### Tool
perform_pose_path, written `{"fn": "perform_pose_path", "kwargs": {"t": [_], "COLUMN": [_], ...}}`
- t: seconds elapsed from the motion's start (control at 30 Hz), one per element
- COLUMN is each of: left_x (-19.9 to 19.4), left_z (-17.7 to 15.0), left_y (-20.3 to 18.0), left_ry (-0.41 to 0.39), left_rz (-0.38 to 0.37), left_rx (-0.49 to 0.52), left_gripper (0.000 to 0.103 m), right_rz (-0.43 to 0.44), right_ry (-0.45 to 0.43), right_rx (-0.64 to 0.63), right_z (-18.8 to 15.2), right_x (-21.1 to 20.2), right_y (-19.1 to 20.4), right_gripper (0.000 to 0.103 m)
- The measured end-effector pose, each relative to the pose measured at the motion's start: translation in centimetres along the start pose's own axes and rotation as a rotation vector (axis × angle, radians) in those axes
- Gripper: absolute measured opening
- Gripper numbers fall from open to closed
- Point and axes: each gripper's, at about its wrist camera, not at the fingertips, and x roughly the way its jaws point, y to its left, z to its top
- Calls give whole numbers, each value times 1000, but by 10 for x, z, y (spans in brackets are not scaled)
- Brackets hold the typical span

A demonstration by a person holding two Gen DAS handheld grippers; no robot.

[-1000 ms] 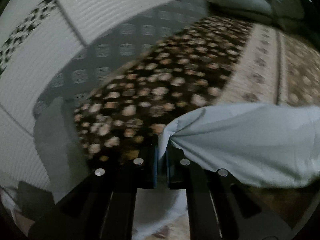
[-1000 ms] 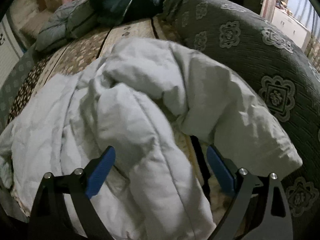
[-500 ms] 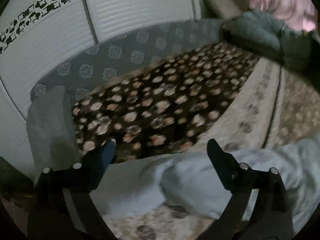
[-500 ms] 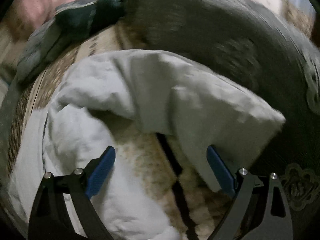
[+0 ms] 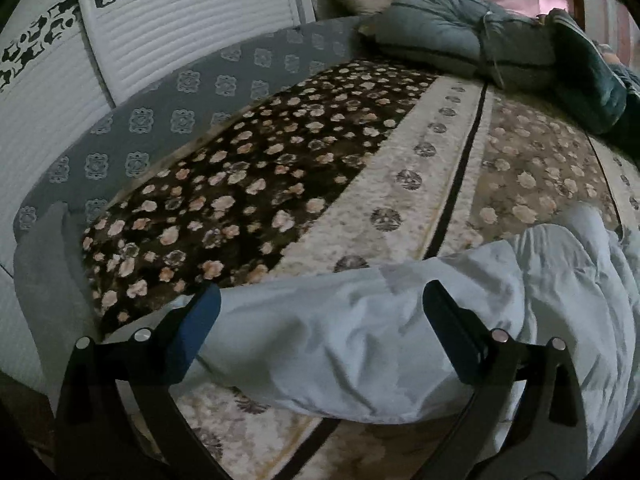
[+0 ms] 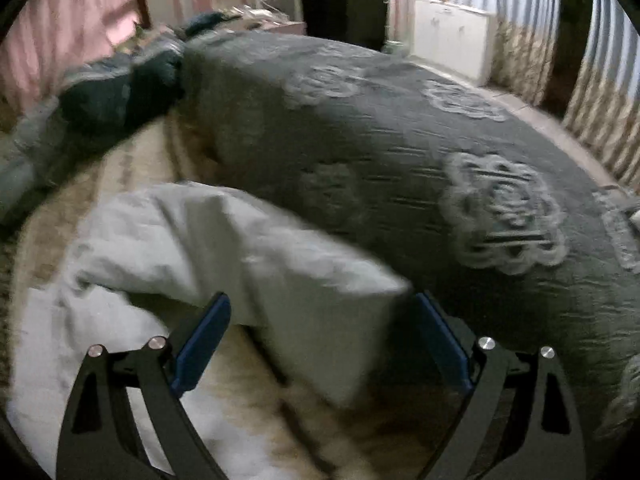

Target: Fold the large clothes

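The left gripper point(image 5: 320, 320) stands wide open with nothing gripped; the pale padded garment point(image 5: 360, 344) lies on the bed below and between its blue pads point(image 5: 196, 320), not pinched; the right gripper point(image 6: 322, 336) is likewise spread wide, a folded corner of the same garment point(image 6: 312, 312) lying between its fingers, though blur hides whether they touch it; beyond lies the floral bedspread point(image 5: 248, 184), a grey patterned quilt point(image 6: 420, 160) beside it; farther off, bundled dark bedding point(image 5: 460, 40) and white slatted panels point(image 5: 192, 20).
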Motion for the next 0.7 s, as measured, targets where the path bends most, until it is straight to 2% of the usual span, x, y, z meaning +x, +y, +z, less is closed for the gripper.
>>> {"fn": "perform_pose_path", "kwargs": {"t": [0.07, 0.13, 0.17, 0.2, 0.23, 0.27, 0.33, 0.43, 0.47, 0.5, 0.57, 0.63, 0.67, 0.7], "left_x": [4, 7, 9, 10, 10, 9, 7, 2, 0, -1, -7, -14, -20, -28], "left_z": [0, -1, -1, -2, -2, -3, -3, 0, 2, 3, 7, 10, 12, 13], "left_y": [-4, -9, -12, -14, -16, -18, -18, -7, -3, 1, 10, 10, 8, 5], "left_ry": [9, 15, 17, 17, 17, 14, 1, -14, -17, -20, -30, -41, -51, -65], "left_rz": [-3, -2, -5, -8, -12, -19, -26, -46, -54, -62, -80, -98, -114, -133], "left_rx": [5, 14, 19, 25, 32, 40, 45, -1, -24, -50, -105, -131, -135, -136], "left_gripper": [100, 100, 100, 100, 100, 100, 100, 100, 100, 100, 100, 100, 100, 100], "right_rz": [-2, 70, 99, 110, 106, 135, 175, 279, 363, 420, 609, 811, 895, 920], "right_ry": [58, 71, 78, 90, 102, 109, 85, -67, -149, -189, -247, -256, -256, -255], "right_rx": [-37, -73, -99, -134, -150, -135, -75, 13, 34, 41, 33, -54, -137, -198], "right_z": [-3, -4, -4, -3, -1, 2, 10, 29, 36, 39, 41, 35, 25, 16], "right_x": [19, 34, 41, 49, 55, 58, 53, 13, -11, -24, -53, -82, -98, -108], "right_y": [-1, 4, 8, 13, 16, 15, 10, 17, 29, 38, 65, 114, 148, 169], "right_gripper": [92, 93, 89, 81, 42, 20, 12, 10, 10, 10, 10, 10, 10, 10]}}
